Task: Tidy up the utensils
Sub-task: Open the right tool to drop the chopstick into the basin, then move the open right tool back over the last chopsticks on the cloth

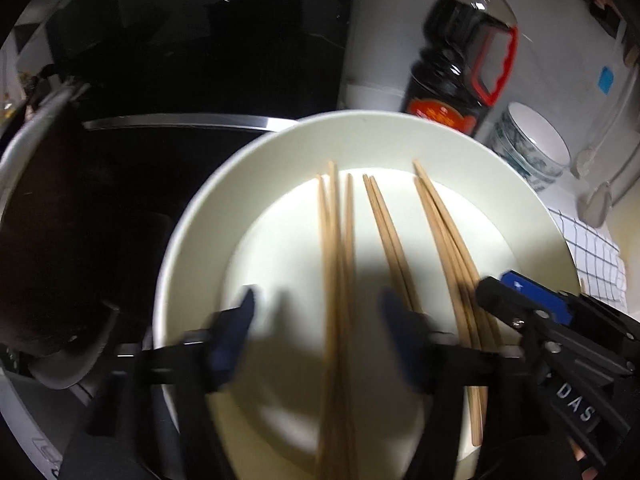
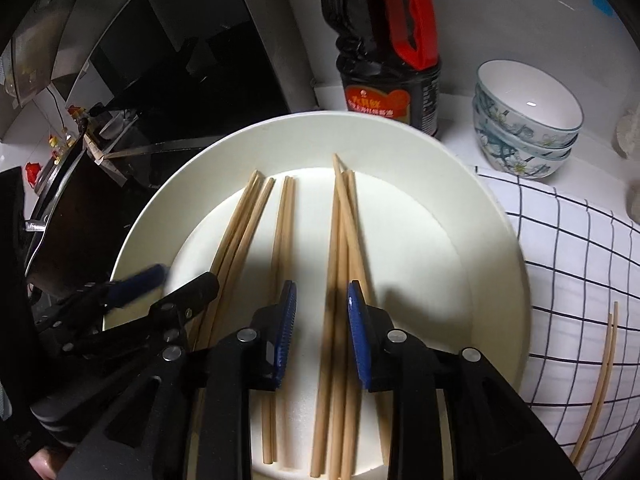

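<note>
Your left gripper (image 1: 316, 312) is wide open, nothing gripped; the left bundle of chopsticks (image 1: 338, 248) runs btwn its blue fingers (image 1: 240, 320), pads clear of the wood. Your right gripper (image 2: 322, 308) is only partly open, straddling the right bundle (image 2: 340, 248). No pad looks to be pressing, so it's not held.

All sticks lie on the white plate (image 2: 492, 264), long axes running away from you, roughly in line w/ both tools, tips at the far side. A middle pair (image 2: 282, 240) sits btwn the two bundles, just left of the right gripper, so prob nearer that one. Two more sticks (image 2: 600, 380) lie off-plate on the checked cloth (image 2: 572, 240), right side.

Beyond: soy sauce bottle (image 2: 384, 60), stacked bowls (image 2: 528, 120).
</note>
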